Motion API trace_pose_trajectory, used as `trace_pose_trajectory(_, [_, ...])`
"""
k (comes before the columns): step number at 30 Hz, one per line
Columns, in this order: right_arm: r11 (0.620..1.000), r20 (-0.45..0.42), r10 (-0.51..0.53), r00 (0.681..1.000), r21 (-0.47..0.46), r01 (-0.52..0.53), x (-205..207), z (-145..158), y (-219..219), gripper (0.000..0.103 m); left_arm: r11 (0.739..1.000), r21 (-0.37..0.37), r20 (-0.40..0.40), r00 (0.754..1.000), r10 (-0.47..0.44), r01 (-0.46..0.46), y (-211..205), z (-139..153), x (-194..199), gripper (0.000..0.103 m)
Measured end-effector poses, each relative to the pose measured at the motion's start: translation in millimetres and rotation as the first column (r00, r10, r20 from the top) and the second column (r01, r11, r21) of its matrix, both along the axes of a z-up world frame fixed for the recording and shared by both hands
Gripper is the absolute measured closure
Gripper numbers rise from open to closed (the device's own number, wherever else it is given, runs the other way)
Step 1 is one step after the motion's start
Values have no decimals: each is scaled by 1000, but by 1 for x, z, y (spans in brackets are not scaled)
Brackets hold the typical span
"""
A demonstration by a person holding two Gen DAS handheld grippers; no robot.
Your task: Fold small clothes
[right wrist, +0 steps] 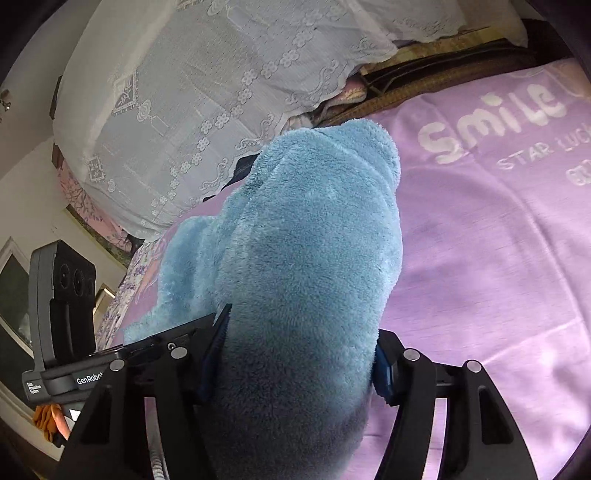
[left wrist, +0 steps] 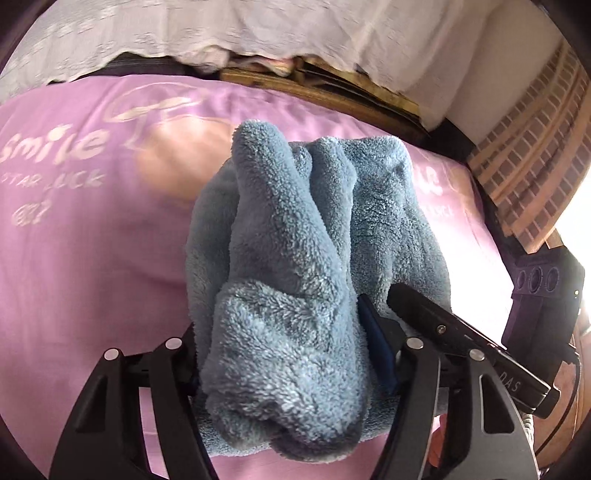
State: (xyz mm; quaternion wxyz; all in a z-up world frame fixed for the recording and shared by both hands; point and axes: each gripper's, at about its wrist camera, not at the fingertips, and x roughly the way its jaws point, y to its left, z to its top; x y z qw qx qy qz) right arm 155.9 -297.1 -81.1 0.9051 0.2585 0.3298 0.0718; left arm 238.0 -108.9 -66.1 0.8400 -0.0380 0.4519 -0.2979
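Left wrist: blue fleece [left wrist: 295, 280] blocks purple sheet [left wrist: 92, 258]; lace cover [left wrist: 258, 29] behind.

My right tool [right wrist: 295, 354] grips a bunched blue fleece garment [right wrist: 295, 240], its blue pads pressed into the fluffy fabric on both sides. The garment rises in a mound above the purple bedsheet [right wrist: 480, 258], printed "Smile". A white lace cover [right wrist: 203, 92] lies along the bed's far edge. My left tool [right wrist: 62, 295] sits near the bed's left edge.
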Motion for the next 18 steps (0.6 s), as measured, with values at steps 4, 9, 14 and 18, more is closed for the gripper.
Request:
trace_pose_trajectory(4, [994, 12, -106, 994, -32, 106, -36, 8, -66, 38, 993, 20, 6, 993, -117, 117, -75, 5, -10, 38])
trace_pose_trajectory(9, [965, 31, -252, 967, -68, 254, -87, 19, -160, 38, 964, 28, 10, 964, -265, 265, -178, 8, -31, 39])
trace_pose_trajectory(14, [918, 54, -381, 923, -94, 385, -139, 25, -245, 38, 920, 51, 27, 920, -391, 390, -279, 12, -61, 39])
trace_pose_trajectory(18, [864, 78, -469, 880, -165, 475, -173, 19, -290, 37, 892, 77, 36, 893, -448, 445, -333, 3, -86, 39])
